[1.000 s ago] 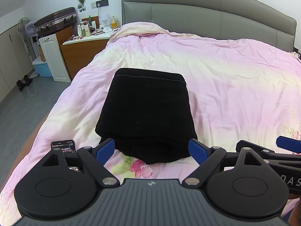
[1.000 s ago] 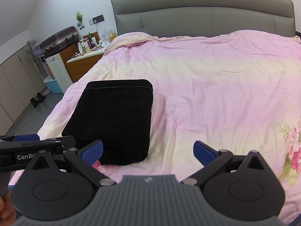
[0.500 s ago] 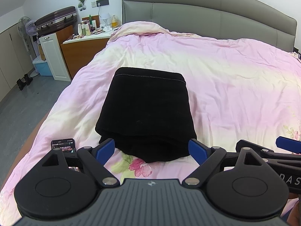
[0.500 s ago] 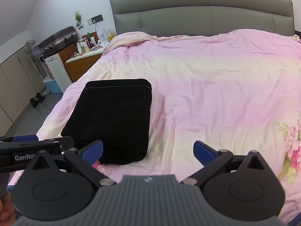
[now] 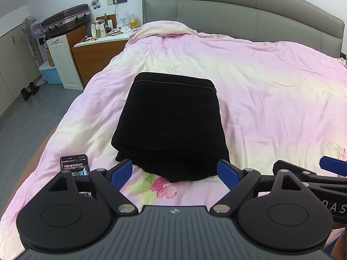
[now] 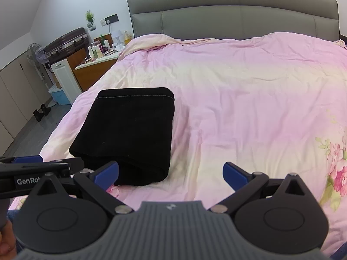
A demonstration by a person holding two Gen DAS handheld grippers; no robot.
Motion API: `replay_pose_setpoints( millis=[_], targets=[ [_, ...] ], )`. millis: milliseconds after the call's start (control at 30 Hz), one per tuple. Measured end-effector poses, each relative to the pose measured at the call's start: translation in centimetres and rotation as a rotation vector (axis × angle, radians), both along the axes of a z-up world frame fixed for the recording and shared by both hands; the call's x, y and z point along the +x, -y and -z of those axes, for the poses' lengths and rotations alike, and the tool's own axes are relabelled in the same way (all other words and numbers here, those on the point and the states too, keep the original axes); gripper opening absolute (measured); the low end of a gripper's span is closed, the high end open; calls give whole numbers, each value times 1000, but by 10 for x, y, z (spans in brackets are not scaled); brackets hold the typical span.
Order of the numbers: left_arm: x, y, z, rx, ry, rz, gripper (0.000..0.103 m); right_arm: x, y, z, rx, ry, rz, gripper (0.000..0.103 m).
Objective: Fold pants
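Black pants (image 5: pixel 171 123) lie folded into a compact rectangle on the pink quilt, their stitched hem at the far end. In the right wrist view the same pants (image 6: pixel 130 134) sit left of centre. My left gripper (image 5: pixel 174 171) hovers open just short of the bundle's near edge, its blue pads (image 5: pixel 121 170) empty. My right gripper (image 6: pixel 170 173) is open too, holding nothing, to the right of the bundle's near corner. Each gripper shows at the edge of the other's view.
A phone (image 5: pixel 74 164) with a lit screen lies on the quilt (image 5: pixel 271 99) by my left gripper. Left of the bed stand a cluttered nightstand (image 5: pixel 97 47), a white cabinet (image 5: pixel 65 62), a suitcase (image 5: pixel 65 19) and a fan (image 5: pixel 32 28). A grey headboard (image 5: pixel 238 15) closes the far end.
The right gripper has drifted slightly, so the bed sits a little lower in its view. The left gripper and the pants have not moved.
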State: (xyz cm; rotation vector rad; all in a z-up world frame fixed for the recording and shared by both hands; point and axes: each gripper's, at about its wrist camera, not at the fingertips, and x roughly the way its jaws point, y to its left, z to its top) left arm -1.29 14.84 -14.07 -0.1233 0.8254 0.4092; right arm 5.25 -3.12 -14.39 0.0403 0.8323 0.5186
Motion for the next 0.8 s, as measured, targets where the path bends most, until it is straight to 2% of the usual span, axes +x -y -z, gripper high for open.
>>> replay_pose_setpoints(
  millis=[800],
  targets=[
    [-4, -4, -5, 10, -23, -7, 103, -3, 5, -3, 13, 7, -3, 98]
  ],
)
